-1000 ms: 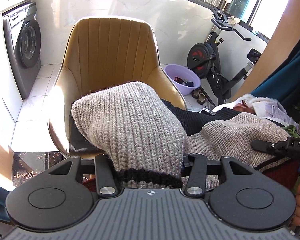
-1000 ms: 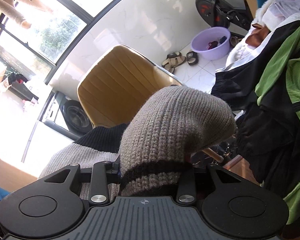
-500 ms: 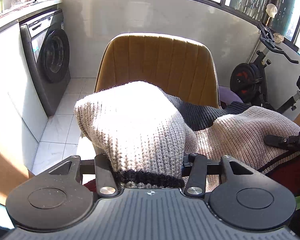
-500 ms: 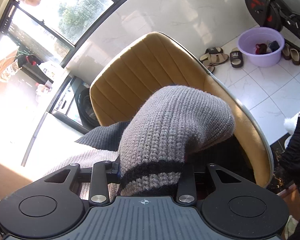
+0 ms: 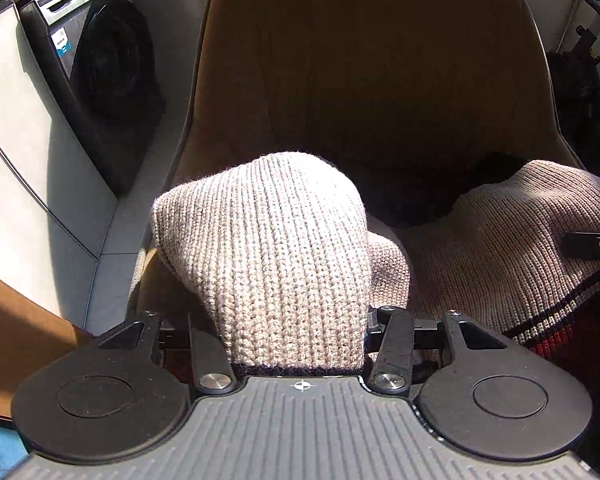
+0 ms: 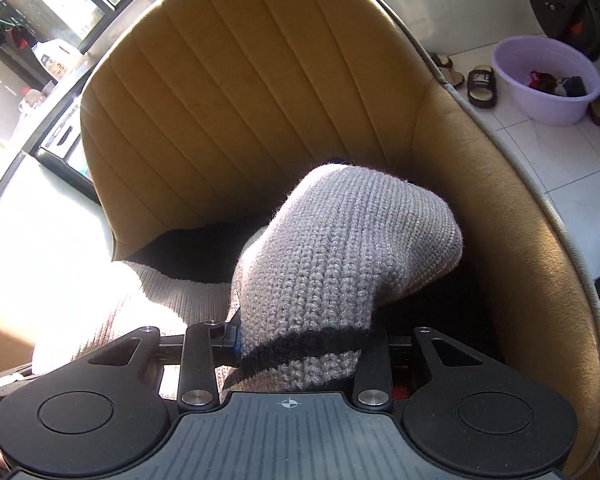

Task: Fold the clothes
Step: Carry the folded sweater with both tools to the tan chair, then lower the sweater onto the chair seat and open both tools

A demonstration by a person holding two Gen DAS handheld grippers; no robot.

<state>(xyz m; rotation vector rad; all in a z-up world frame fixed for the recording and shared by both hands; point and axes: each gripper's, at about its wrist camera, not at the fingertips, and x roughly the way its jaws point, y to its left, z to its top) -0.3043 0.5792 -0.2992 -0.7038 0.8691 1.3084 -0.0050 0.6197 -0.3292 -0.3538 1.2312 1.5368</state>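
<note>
Your left gripper (image 5: 296,344) has its fingers closed on a bunched fold of the grey knit sweater (image 5: 284,256), gripping it at the hem where a thin black band runs just above the gripper body. The fingers themselves are buried in the wool, so you cannot see their tips. The knit bulges up over them in a rounded hump.

Your right gripper (image 6: 300,354) grips another part of the same sweater (image 6: 340,248), the fingers partly closed on thick bunched knit with a black stripe crossing the fold between them.

The sweater hangs between your two grippers, low over the seat of the mustard-yellow armchair (image 6: 236,80). In the left wrist view its body spreads away to the right, a dark panel lying against the seat under the chair back (image 5: 364,60), and the black tip of your other gripper shows at the right edge, against the knit. In the right wrist view the sweater stretches to the left, brightly sunlit.

A front-loading washing machine (image 5: 108,68) stands left of the chair. On the tiled floor to the right sit a lilac plastic basin (image 6: 548,80) holding small items and a black slipper (image 6: 482,84) beside it.
</note>
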